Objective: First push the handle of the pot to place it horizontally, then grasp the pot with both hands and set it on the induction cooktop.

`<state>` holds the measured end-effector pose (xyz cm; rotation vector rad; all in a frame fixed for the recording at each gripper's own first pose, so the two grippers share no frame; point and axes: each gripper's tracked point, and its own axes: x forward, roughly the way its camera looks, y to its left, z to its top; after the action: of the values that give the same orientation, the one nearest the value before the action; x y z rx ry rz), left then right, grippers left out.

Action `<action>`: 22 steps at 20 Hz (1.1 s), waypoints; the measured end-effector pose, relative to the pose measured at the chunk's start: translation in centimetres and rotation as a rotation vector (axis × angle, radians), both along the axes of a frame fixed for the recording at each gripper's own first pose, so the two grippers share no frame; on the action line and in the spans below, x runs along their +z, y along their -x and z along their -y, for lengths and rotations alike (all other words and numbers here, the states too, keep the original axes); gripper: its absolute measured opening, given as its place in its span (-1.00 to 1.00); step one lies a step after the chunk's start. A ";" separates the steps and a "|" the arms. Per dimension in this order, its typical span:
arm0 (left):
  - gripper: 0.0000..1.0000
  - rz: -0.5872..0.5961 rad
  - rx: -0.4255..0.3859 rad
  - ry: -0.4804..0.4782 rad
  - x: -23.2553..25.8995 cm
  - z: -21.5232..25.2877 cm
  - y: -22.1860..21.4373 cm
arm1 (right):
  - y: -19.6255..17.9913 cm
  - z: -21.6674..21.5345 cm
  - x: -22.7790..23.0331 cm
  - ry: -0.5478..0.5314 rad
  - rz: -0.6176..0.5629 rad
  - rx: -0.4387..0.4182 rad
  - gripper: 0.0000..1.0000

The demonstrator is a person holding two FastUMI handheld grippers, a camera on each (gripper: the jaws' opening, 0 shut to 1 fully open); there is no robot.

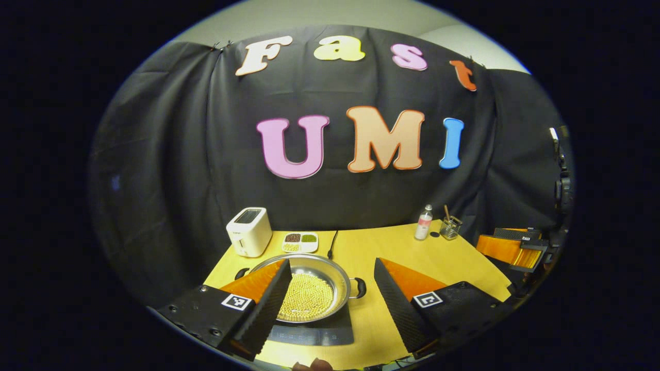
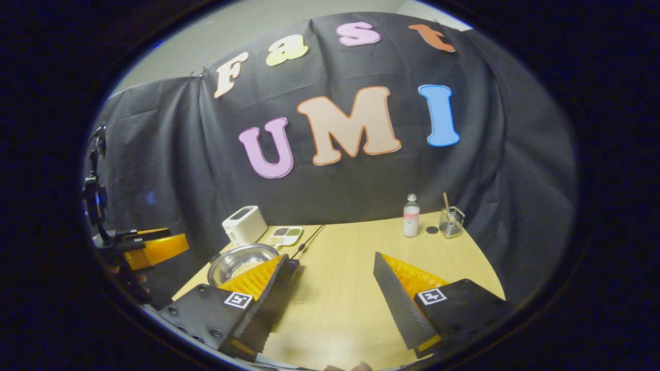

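**Pot appears to sit on the cooktop; both grippers released**

In the left gripper view, your left gripper (image 1: 330, 301) has its fingers spread wide with nothing between them. Straight ahead of it and a little to its left-finger side, the pot (image 1: 309, 288) rests on the dark induction cooktop (image 1: 314, 334), whose control strip shows just in front of the pot, near the finger bases. The pot holds a bed of pale round grains. One side handle (image 1: 359, 287) points toward the right finger and the other handle (image 1: 241, 273) peeks out beyond the left finger, so the handles lie roughly level across your view. The left finger overlaps the pot's rim in the picture, but I cannot tell whether it touches it. Farther ahead stand a toaster (image 1: 249, 232), a divided dish (image 1: 300, 241), a bottle (image 1: 424, 222) and a wire cup (image 1: 450, 227). Your right gripper (image 1: 510, 247) hangs far off to the right side.

In the right gripper view, your right gripper (image 2: 330, 301) is likewise spread and empty, over bare table (image 2: 350, 268). The pot (image 2: 242, 260) lies beyond its left finger, well apart from the right finger, with the cooktop's edge (image 2: 293, 265) just beside it.

Judging from this, both the handle step and the placing look finished. What remains, if anything, is to draw both grippers clear.
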<state>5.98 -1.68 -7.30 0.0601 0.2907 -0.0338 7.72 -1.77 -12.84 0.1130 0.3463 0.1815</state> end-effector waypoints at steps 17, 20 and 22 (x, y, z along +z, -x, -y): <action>0.91 0.258 -0.017 -0.003 7.8 -0.2 12.1 | 12.8 1.4 11.5 0.147 0.334 -0.074 0.86; 0.87 0.256 0.002 0.010 8.2 -0.2 12.3 | 12.9 1.3 13.2 0.139 0.371 -0.068 0.99; 0.92 0.260 -0.008 0.017 8.5 0.7 12.3 | 13.1 1.6 14.0 0.129 0.390 -0.068 0.99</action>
<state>-6.30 -2.41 1.23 0.0480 0.0300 -0.0362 -5.40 -3.34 1.17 -0.0389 -0.0353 0.1101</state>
